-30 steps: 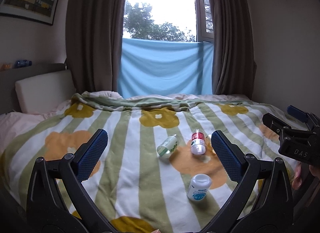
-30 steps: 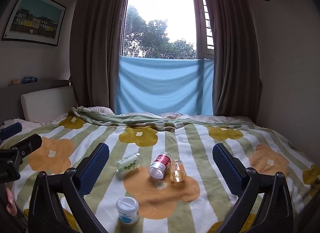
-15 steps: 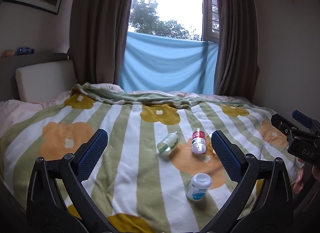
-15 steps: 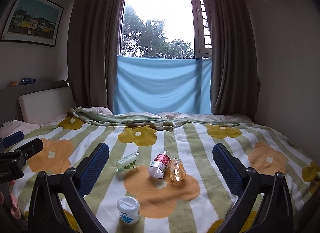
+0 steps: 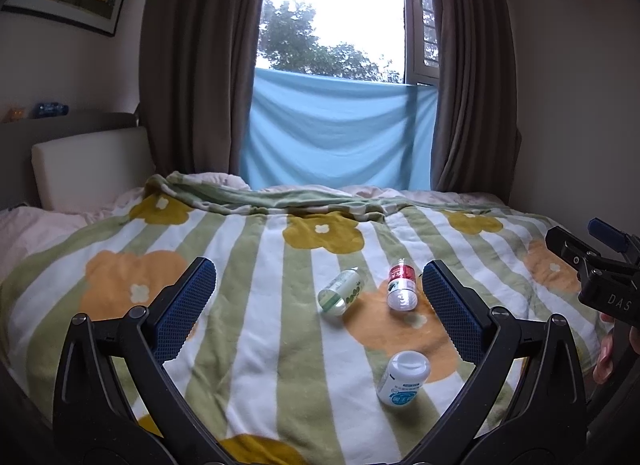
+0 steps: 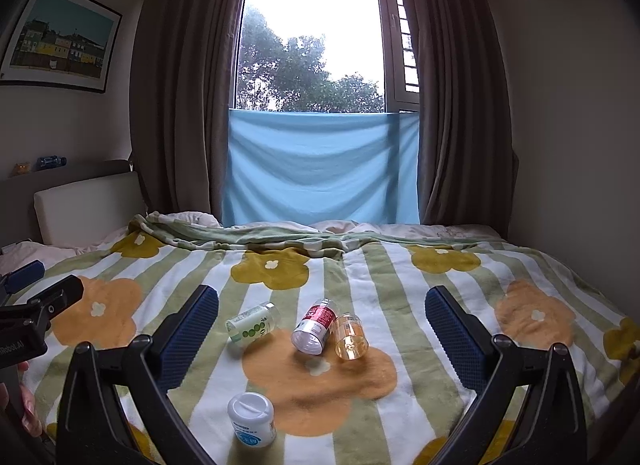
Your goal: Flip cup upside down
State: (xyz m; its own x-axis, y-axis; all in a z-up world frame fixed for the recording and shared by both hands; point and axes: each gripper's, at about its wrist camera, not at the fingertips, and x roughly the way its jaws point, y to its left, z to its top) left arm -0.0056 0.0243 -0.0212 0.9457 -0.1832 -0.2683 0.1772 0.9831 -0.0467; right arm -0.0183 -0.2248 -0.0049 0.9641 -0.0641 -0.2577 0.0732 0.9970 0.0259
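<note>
Both grippers hover level above the bed (image 6: 460, 265), jaws wide and holding nothing: left gripper (image 5: 318, 307), right gripper (image 6: 322, 331). The amber cup (image 6: 351, 337) lies on its side on the floral blanket (image 6: 392, 277), touching a red-labelled bottle (image 6: 314, 327), between the right gripper's 2 fingers (image 6: 454, 331).
</note>
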